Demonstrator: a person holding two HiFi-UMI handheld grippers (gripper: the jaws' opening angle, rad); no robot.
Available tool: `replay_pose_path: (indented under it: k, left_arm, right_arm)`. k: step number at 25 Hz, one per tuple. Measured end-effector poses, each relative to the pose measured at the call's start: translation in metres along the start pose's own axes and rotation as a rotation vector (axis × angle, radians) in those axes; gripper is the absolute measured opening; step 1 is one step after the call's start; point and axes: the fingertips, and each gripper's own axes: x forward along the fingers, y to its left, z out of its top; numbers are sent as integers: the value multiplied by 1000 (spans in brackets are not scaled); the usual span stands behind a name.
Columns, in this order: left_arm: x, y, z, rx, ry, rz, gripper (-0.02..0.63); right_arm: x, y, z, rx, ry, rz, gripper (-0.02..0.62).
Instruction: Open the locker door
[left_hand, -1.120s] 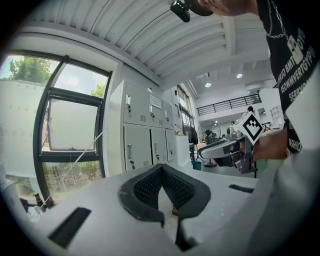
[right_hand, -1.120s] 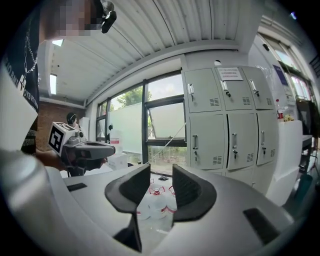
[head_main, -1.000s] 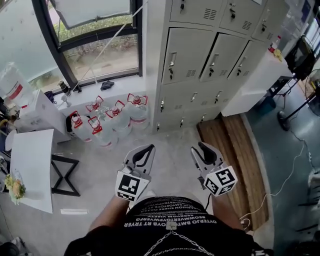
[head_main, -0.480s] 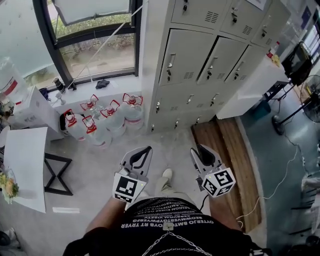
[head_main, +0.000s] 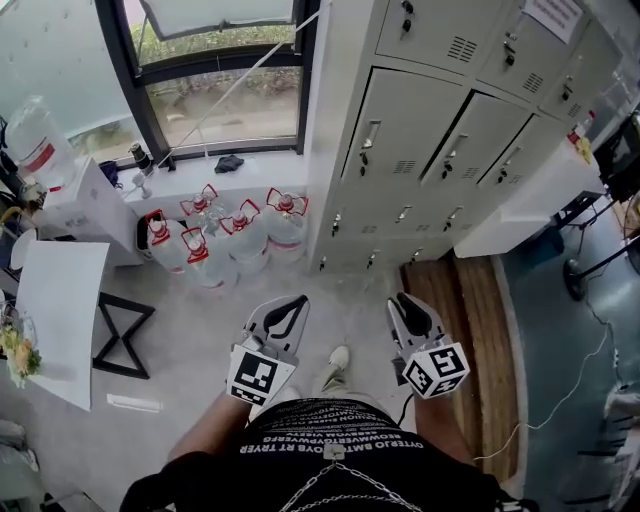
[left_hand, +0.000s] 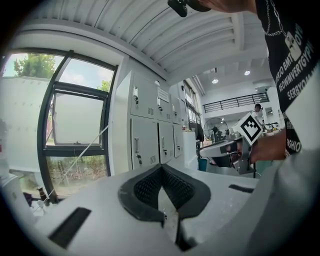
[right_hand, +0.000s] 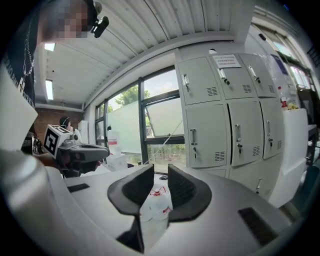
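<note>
- Lockers (head_main: 400, 110), pale grey, stand against the far wall in rows of three. Every door in sight is closed, each with a small upright handle.
- Left gripper (head_main: 298, 300) is held low in front of the person, pointing at the lockers and well apart from them. Its jaws are pressed together at the tips, with nothing between them.
- Right gripper (head_main: 404, 298) is level with the left one and just beside it, also well short of the lockers. Its jaws stand a little apart and have just been closing. Nothing is between them; only the floor and bottles show through the gap.
- Water bottles (head_main: 225, 240), large and clear with red caps, are clustered on the floor to the left of the lockers, under a window (head_main: 230, 100).
- Wooden platform (head_main: 470, 300) lies on the floor at the right, in front of the lockers.
- White table (head_main: 60, 300) stands at the far left.
</note>
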Motion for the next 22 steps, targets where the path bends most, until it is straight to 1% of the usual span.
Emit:
replay_pose_path:
  k: [3,6,8,12,16,22]
  left_arm:
    - [16,6,2,7,11,10,-6]
    - [31,22,-2,19,46,40,-6]
    - [44,33,-2,10,58,60,-6]
    - [74,50,16,-9,36,83,-6]
    - [107,57,35,25,23,96,-6]
    - [159,62,53,63,16,124,-6]
  right_arm:
    - [21,-19,5,14,-10,15,80]
    - [47,-32,14,18,-27,54,80]
    - [62,-41,19,21,-35,77,80]
    - [85,-61,22,35,-31,109,81]
    - [96,-91,25,53,-27,125,84]
    - [101,-150,40,58,-75,114,84]
